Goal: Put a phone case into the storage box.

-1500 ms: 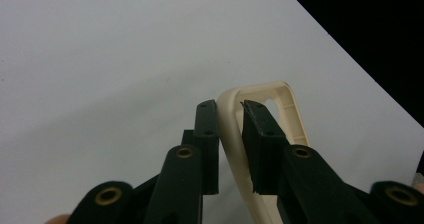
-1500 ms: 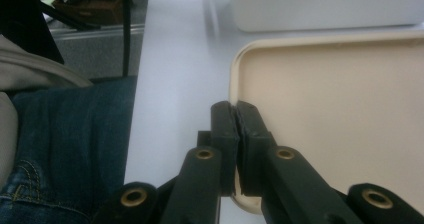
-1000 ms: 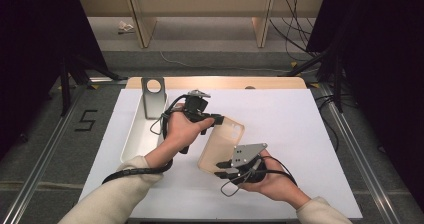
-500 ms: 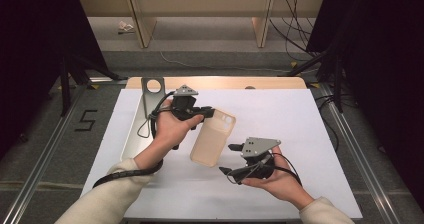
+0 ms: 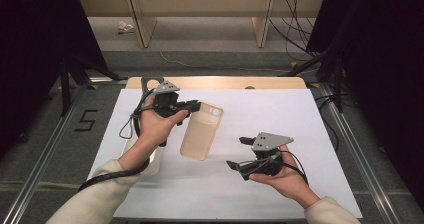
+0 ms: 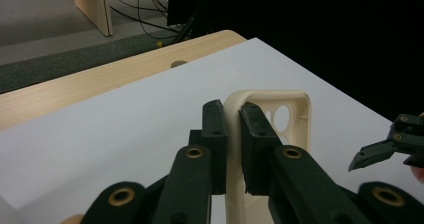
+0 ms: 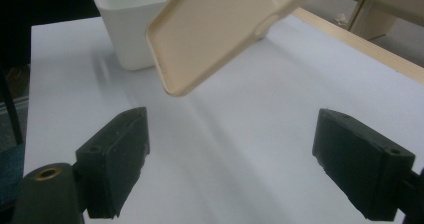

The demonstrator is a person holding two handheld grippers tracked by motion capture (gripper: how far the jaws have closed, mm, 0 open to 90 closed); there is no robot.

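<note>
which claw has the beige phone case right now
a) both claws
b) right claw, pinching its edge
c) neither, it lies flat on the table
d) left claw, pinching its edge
d: the left claw is clamped on the rim of the phone case, while the right claw stands open and apart from it.

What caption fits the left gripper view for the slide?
Left gripper clamps the rim of a cream soft-plastic phone case above the white table sheet.
</note>
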